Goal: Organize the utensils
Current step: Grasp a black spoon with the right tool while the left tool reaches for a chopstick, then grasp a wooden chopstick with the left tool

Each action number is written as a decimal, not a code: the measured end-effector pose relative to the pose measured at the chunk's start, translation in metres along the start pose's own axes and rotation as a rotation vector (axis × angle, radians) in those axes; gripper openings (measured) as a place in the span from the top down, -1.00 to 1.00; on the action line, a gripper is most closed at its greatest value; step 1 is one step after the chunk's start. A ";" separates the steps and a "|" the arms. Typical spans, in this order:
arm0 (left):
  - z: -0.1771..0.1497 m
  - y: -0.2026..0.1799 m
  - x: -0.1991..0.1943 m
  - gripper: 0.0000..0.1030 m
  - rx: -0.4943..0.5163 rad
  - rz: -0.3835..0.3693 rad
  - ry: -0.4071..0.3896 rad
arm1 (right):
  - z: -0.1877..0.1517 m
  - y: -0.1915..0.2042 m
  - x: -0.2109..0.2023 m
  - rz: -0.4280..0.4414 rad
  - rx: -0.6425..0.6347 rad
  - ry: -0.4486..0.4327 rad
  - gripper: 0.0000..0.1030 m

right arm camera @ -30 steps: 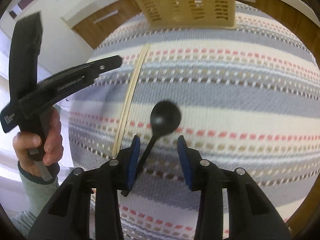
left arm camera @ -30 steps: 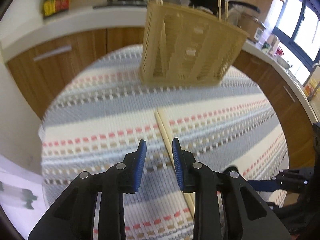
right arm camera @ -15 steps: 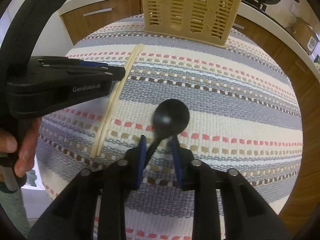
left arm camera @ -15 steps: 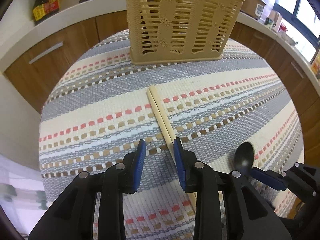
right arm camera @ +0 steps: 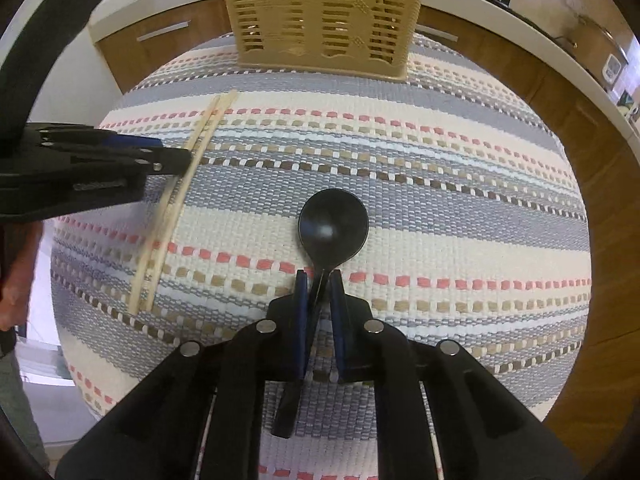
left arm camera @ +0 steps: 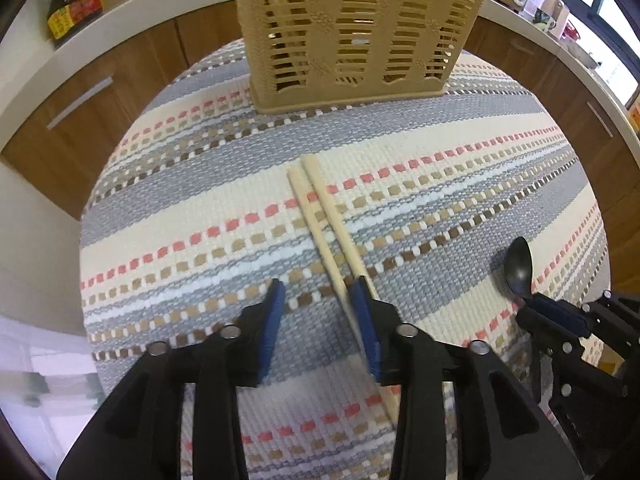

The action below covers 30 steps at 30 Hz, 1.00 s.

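**A:** Right wrist view: right gripper (right arm camera: pixel 319 280) has gone from wide open a second ago to pinched on the neck of the black spoon (right arm camera: pixel 333 226). Pads are against the handle just below the bowl. The spoon lies flat on the striped mat (right arm camera: pixel 460 208), handle tail running back under the claw.

**B:** Lifted?

**A:** Doesn't look it. I'd call that grasp made, lift pending.

**B:** Left side?

**A:** Left gripper (left arm camera: pixel 318 292) is spread wide, holding nothing. It's come down low over the chopsticks (left arm camera: pixel 320 216). They lie side by side on the mat, touching or nearly. The right pad sits on or right against the outer stick, and the left pad is well off to the side. So the pair isn't centred in the gap.

**B:** Closer than before?

**A:** Yes, lower than a second ago, and the gap has widened since half a second ago. Reads as lining up for a pinch.

**B:** Holder?

**A:** Beige slotted basket (left arm camera: pixel 352 28) stands upright at the far edge of the mat, well apart from both utensils. Can't tell from here what's inside.

**B:** Net?

**A:** Spoon is ready to go to the basket. Chopsticks need the left claw shifted sideways first, or it may catch only one stick.
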State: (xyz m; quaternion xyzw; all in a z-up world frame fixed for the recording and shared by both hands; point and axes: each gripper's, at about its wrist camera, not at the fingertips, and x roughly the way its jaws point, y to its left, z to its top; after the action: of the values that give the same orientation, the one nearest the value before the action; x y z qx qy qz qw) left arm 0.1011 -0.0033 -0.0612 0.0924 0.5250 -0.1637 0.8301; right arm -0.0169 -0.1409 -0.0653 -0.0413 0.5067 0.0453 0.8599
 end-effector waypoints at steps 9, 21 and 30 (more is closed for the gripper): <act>-0.002 0.000 -0.003 0.92 0.027 0.052 0.003 | -0.001 -0.005 -0.002 0.007 -0.044 0.009 0.90; -0.031 0.034 -0.017 0.91 -0.060 0.041 -0.020 | 0.006 -0.052 0.001 0.105 0.043 0.016 0.88; -0.017 0.035 -0.011 0.50 -0.026 -0.024 0.010 | 0.019 -0.052 0.005 0.152 0.027 0.091 0.63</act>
State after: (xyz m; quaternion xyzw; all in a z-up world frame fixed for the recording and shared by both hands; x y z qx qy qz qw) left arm 0.0955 0.0362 -0.0593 0.0760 0.5325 -0.1662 0.8265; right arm 0.0084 -0.1899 -0.0592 0.0070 0.5477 0.1018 0.8305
